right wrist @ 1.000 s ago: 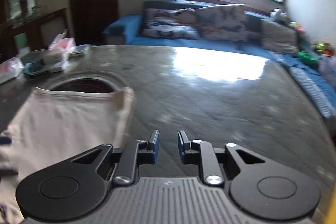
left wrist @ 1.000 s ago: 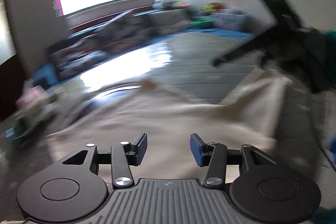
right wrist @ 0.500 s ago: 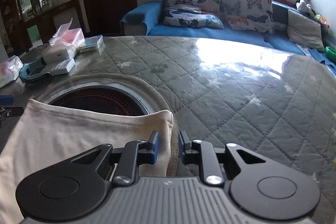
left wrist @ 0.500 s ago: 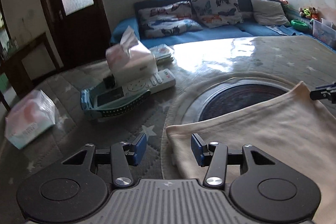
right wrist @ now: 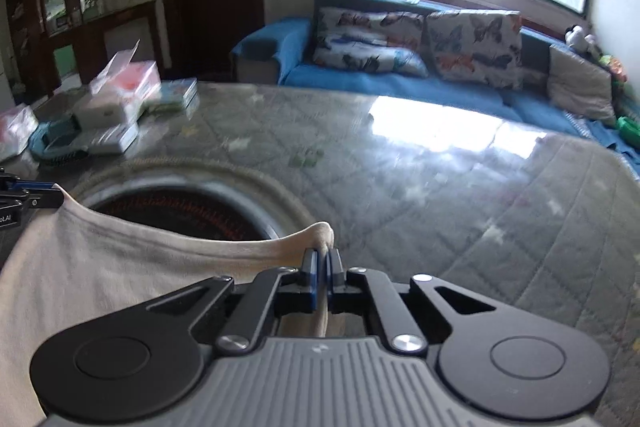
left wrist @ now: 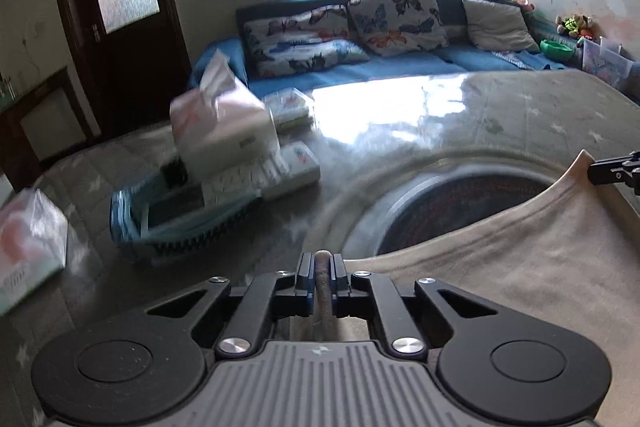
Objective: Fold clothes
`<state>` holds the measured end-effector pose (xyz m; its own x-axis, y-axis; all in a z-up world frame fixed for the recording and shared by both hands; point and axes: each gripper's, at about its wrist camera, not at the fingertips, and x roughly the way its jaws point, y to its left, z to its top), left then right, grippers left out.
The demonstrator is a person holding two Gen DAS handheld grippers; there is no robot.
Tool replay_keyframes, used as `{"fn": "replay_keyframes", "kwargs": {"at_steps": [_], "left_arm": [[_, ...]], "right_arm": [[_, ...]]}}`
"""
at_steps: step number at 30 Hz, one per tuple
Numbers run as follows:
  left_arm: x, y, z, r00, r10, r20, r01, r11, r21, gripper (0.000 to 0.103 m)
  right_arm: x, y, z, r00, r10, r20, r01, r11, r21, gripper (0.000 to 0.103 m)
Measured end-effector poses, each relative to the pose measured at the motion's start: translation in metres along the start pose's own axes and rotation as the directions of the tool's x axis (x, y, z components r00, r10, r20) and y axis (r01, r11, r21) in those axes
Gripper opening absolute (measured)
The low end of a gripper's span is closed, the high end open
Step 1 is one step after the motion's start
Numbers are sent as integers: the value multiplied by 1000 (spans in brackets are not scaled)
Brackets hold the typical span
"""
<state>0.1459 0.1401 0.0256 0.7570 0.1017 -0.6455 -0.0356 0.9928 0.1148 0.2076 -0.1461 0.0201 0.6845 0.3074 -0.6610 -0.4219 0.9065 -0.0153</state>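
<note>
On the quilted table (left wrist: 520,107), far left side, a blue basket (left wrist: 176,231) holds a remote-like device and a dark item, with a white tissue box (left wrist: 220,131) sitting on top; exact contents blurred. Soft tissue pack (left wrist: 28,239) just left of basket, flat packets (left wrist: 290,107) behind it. Round dark recess (left wrist: 460,211) sits in table center, ringed by a pale rim. Cream garment (left wrist: 500,279) lies spread over the near part of the recess and the table in front of it. Left gripper (left wrist: 322,269) jaws pinched tight on the garment's left top corner, fabric bunched between the pads. Right gripper (right wrist: 322,261) jaws likewise clamped on the right top corner, a cloth nub poking up above the tips. Top hem sags in a curve between the two grips, slightly lifted off the recess. Each gripper's tip shows at the other view's edge. Right half of the table is bare quilt with window glare, reaching toward the blue sofa (right wrist: 360,75) with butterfly cushions (right wrist: 472,43).
</note>
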Motion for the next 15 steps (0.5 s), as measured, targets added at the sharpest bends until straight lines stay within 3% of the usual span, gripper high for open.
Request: {"fn": "replay_keyframes", "kwargs": {"at_steps": [6,9,15], "left_arm": [[16,-3,26,998,0,57,0,1000,-2,8],[29,-6,29,999,6,51,-5,1000,-7,8],[24,7,24,1000,25,19,-24,998,-59,13]], "right_arm": [[11,-10,15,998,-50,23,50,999,19,4],[27,-15,14,998,-55,-16,55,998,33,4],[24,-14,9,997,-65,-37,66,998,11,17]]}}
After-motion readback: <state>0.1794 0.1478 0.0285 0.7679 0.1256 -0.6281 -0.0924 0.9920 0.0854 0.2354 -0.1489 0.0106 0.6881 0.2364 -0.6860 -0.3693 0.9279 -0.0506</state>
